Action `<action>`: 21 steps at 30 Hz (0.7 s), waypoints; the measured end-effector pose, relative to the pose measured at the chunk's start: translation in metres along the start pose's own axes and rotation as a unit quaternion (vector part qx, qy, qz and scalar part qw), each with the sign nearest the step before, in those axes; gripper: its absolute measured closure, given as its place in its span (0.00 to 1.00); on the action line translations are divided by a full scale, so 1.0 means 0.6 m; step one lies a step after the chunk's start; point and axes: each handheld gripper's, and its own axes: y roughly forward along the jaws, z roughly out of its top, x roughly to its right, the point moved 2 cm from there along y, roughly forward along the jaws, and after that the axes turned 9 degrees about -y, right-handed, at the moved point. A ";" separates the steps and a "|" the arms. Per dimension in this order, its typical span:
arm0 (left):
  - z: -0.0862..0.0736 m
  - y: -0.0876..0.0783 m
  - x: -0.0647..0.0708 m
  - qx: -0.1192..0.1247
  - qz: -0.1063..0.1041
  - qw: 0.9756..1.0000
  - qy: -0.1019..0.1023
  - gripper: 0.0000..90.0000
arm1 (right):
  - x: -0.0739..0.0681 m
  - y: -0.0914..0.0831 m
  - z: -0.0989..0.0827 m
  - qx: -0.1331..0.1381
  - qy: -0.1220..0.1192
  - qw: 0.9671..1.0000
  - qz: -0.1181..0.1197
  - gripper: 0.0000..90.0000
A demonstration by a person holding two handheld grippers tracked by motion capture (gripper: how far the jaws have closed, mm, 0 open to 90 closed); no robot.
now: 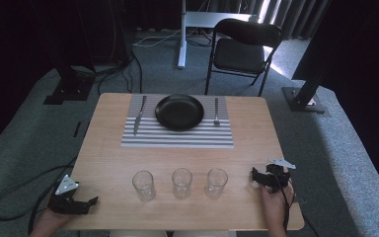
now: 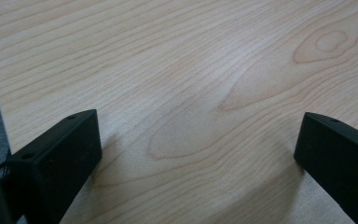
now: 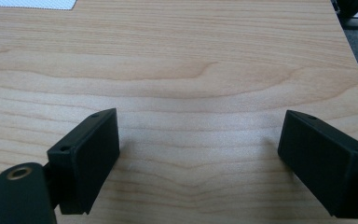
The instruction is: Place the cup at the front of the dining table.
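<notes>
A pale wooden table on grey carpet is seen from above, with dark curtains behind. At its near left corner the left gripper is held low, its jaws spread wide with nothing between them; in the left gripper view bare wood grain is seen between the jaws and the table's left edge just beside one of them. At the near right the right gripper is held likewise, jaws spread and empty, well apart from the table's right edge. Between the two grippers three clear glasses are stood in a row: the left glass, the middle glass and the right glass, the last being near the right gripper but not touched. Open wood is left beyond the row. Farther off, a striped placemat is laid with a black plate, a knife and a fork; behind the table a black chair is placed.
</notes>
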 end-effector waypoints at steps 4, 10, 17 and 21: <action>-0.001 0.000 0.001 0.001 0.003 1.000 -0.003 0.02 | 0.000 0.000 0.000 0.000 0.002 1.000 -0.002 0.13; -0.001 -0.001 0.001 -0.002 0.003 1.000 -0.003 0.02 | 0.000 -0.001 -0.001 -0.001 0.004 1.000 -0.005 0.13; 0.002 -0.001 0.002 -0.006 0.004 1.000 -0.002 0.03 | 0.002 -0.001 -0.001 -0.003 0.010 1.000 -0.010 0.13; 0.002 -0.001 0.002 -0.006 0.000 1.000 0.002 0.03 | 0.002 -0.001 -0.001 -0.003 0.010 1.000 -0.010 0.13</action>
